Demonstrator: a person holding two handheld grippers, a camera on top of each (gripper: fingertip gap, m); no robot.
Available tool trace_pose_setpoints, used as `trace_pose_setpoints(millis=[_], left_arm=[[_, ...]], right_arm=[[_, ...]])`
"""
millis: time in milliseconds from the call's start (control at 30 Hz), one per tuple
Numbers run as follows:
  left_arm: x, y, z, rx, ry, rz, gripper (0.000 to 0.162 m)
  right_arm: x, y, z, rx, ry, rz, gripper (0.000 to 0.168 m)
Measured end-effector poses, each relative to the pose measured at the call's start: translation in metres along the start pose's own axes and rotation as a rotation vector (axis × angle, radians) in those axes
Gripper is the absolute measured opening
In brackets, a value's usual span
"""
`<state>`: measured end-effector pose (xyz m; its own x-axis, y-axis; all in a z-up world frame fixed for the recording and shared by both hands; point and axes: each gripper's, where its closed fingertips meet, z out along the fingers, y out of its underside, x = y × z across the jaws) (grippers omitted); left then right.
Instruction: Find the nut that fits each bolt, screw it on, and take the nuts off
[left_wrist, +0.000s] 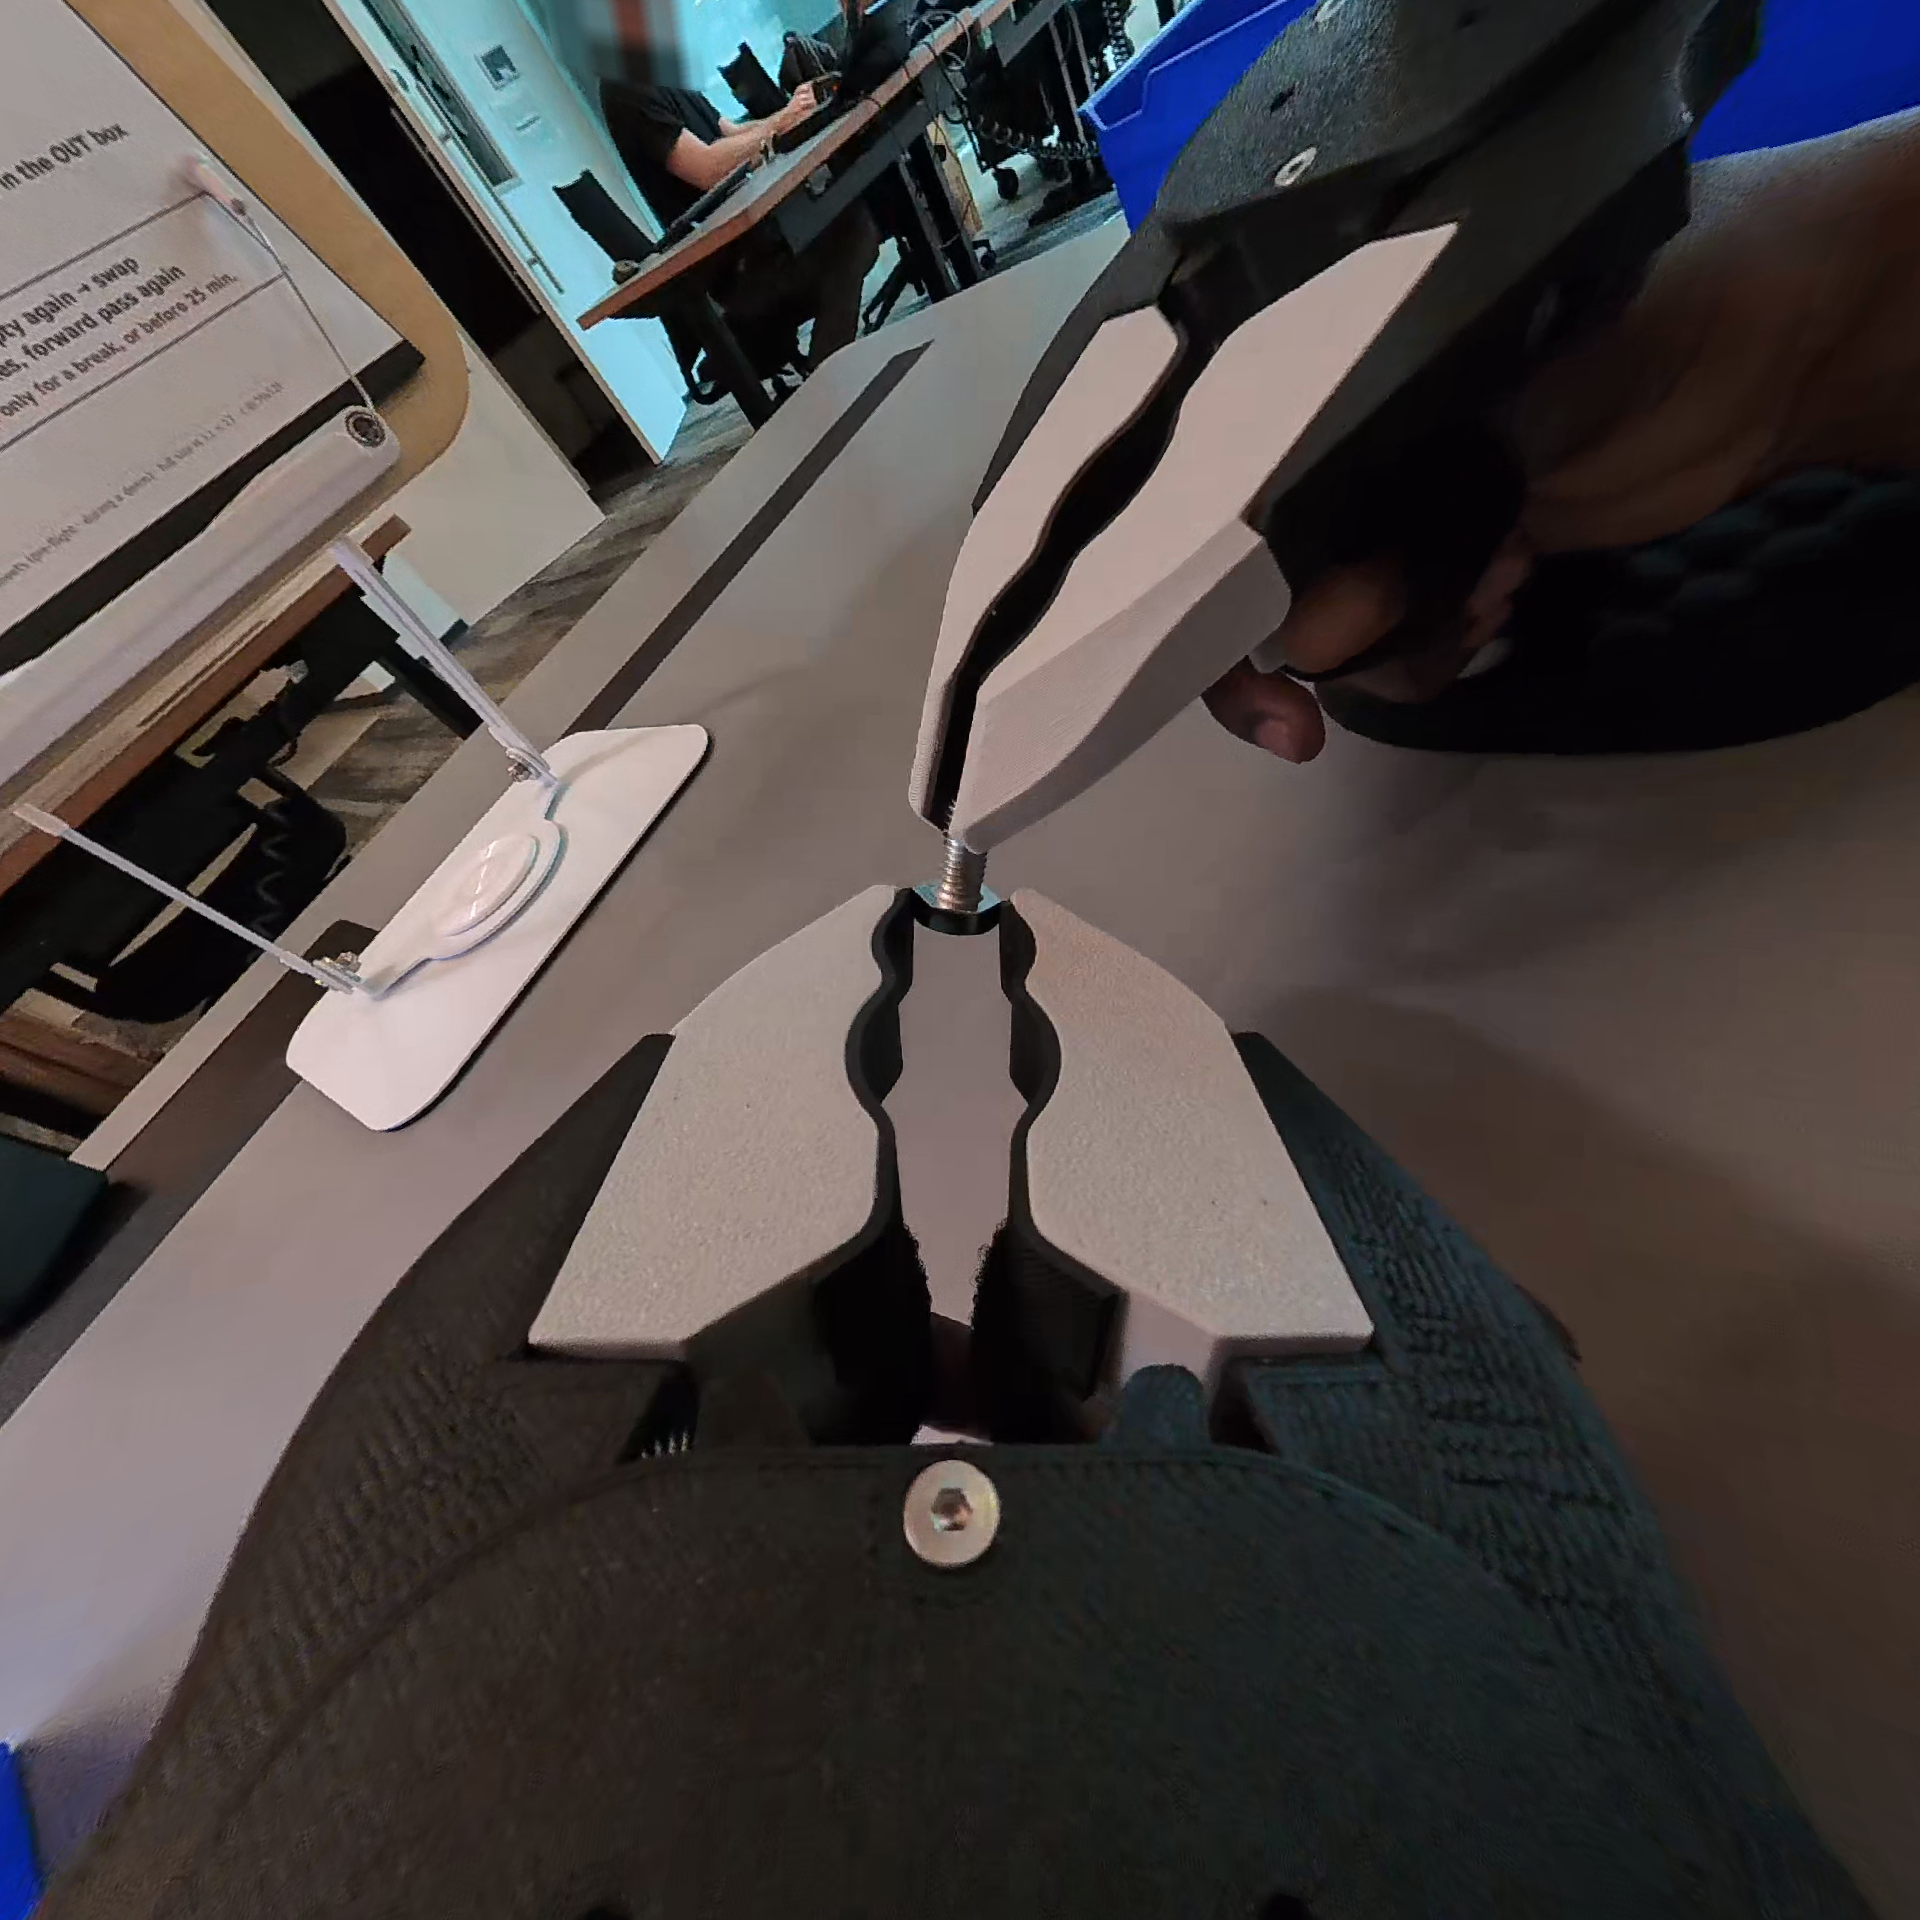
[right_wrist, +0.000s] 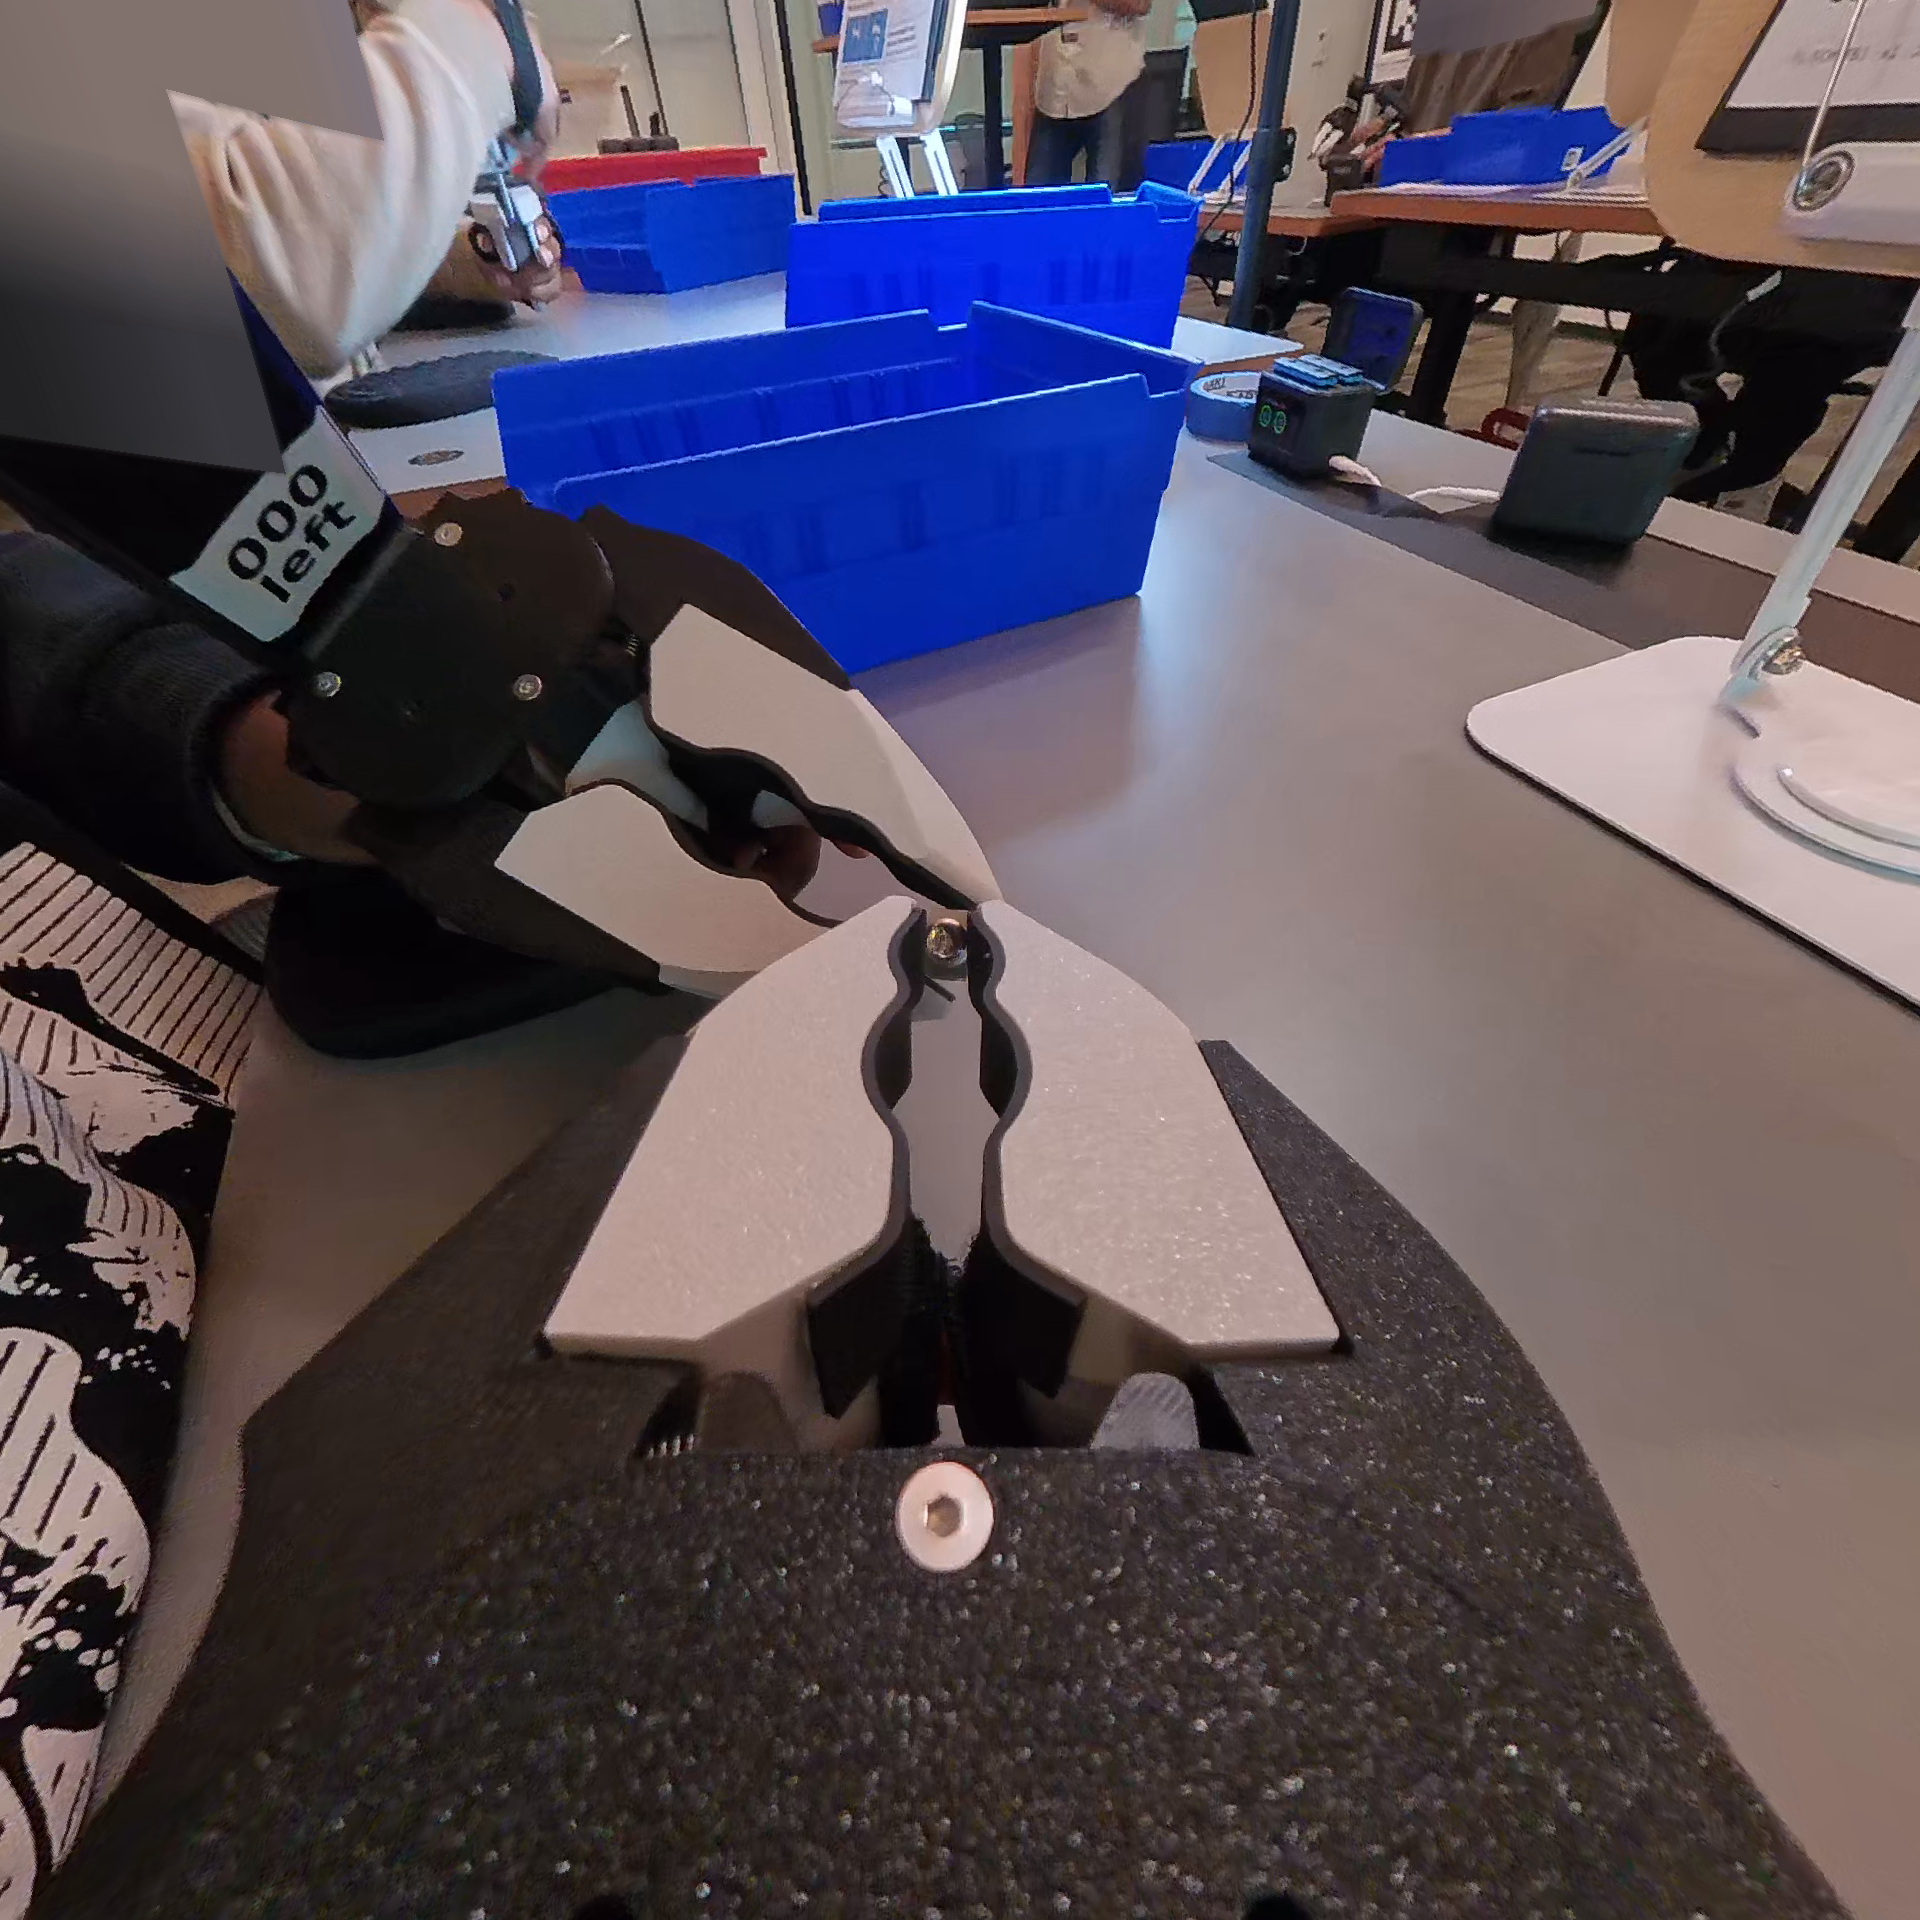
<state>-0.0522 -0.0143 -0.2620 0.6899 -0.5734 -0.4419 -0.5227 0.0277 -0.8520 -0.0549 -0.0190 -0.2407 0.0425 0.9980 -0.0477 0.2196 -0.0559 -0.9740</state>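
Risk first: the small silver threaded bolt (left_wrist: 951, 871) was gripped only by its end at the very fingertips of the right gripper (left_wrist: 943, 821), a thin purchase. Any twist off the bolt's axis could, in my judgement, lever it out or cross-thread the nut. Both pieces hung above the grey tabletop (left_wrist: 1455, 1039), so a slip would likely send them rolling, possibly toward the table edge. The parts being so small, a light squeeze might let the nut spin in the pads rather than turn on the thread.

Left gripper (left_wrist: 954, 912): jaws nearly closed, a narrow gap left, pinching the small dark hex nut (left_wrist: 956, 920) at the tips. The nut sat on the lower part of the bolt's thread; how many turns were engaged could not be told.

Right gripper, seen in its own camera (right_wrist: 945, 940): jaws almost together, clamped on the bolt, whose shiny end (right_wrist: 943, 943) showed between the tips. The left gripper (right_wrist: 971, 894) came in from the left, its tips touching the same spot.

Position: bolt and nut lay directly between the two sets of fingertips, tip to tip, well forward of the wavy inner recesses of either claw.

Nearby: blue plastic bins (right_wrist: 852, 468) behind, white flat stand base (left_wrist: 499, 925) to the left. Neither touched the work.
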Motion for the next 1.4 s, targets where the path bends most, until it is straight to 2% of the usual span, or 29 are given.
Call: trace_pose_setpoints(millis=[100,200,300,400,567,833,967,1133,1233,1300,1400], left_arm=[[0.002,0.005,-0.001,-0.025,0.059,-0.006,0.018],[-0.011,0.006,-0.015,-0.024,0.096,-0.108,0.035],[-0.048,0.004,-0.033,0.065,-0.009,-0.330,0.040],[-0.074,0.004,-0.043,0.119,-0.099,-0.437,0.039],[-0.070,0.015,-0.037,0.038,-0.117,-0.404,0.039],[-0.070,0.019,-0.037,0.016,-0.124,-0.395,0.038],[-0.070,0.019,-0.037,0.014,-0.121,-0.397,0.038],[-0.064,0.020,-0.034,-0.003,-0.089,-0.387,0.038],[-0.059,0.019,-0.033,-0.012,-0.070,-0.372,0.038],[-0.057,0.017,-0.032,-0.013,-0.056,-0.372,0.038],[-0.056,0.000,-0.038,0.022,-0.024,-0.372,0.038]], right_arm=[[0.001,0.004,0.000,-0.045,0.008,0.001,0.007],[0.002,0.016,-0.001,-0.172,0.007,0.012,0.007],[-0.011,0.039,0.004,-0.355,-0.074,0.018,0.007],[-0.020,0.053,0.009,-0.471,-0.109,-0.023,0.007],[-0.024,0.065,0.014,-0.572,-0.110,-0.076,0.007],[-0.029,0.067,0.025,-0.585,-0.131,-0.103,0.008],[-0.028,0.056,0.023,-0.506,-0.135,-0.076,0.026],[-0.002,0.022,-0.004,-0.210,-0.045,-0.090,0.061],[0.018,0.005,-0.034,0.013,0.029,-0.019,0.063],[0.026,-0.015,-0.053,0.196,0.033,0.056,0.055],[0.034,-0.024,-0.067,0.308,0.021,0.139,0.053]])
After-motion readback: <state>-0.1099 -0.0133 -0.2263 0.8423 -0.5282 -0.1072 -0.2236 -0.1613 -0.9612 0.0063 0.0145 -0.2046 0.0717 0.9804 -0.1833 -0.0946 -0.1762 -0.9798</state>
